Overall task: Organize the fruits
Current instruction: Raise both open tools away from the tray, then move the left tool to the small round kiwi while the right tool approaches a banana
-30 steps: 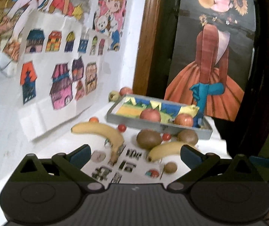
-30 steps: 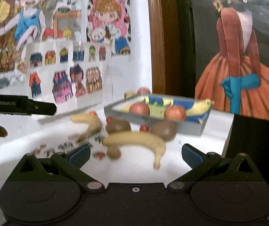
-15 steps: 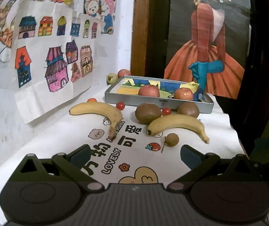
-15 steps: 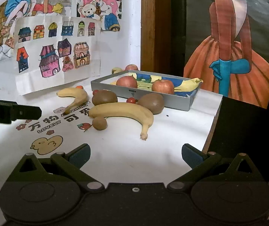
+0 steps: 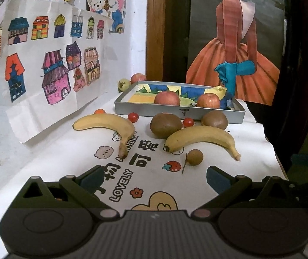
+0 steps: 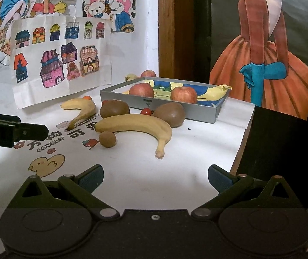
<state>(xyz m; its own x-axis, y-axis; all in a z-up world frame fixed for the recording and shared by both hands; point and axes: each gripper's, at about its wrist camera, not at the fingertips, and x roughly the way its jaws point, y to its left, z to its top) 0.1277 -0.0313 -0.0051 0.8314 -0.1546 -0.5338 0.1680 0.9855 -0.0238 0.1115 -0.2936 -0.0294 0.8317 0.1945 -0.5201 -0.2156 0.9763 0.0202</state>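
- Left gripper (image 5: 154,176) and right gripper (image 6: 155,176) hover wide open, empty, above the table
- Two apples (image 5: 167,98) sit in the grey tray (image 5: 175,113); bananas (image 5: 201,138) and kiwis (image 5: 165,125) lie before it

Both wrist cameras look forward, low over the table (image 5: 251,151), toward the grey tray (image 5: 175,113) (the right one from farther right); both share the fruit spread.

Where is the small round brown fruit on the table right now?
The small brown fruit lies on the white table, just in front of the nearer banana, beside a strawberry print.
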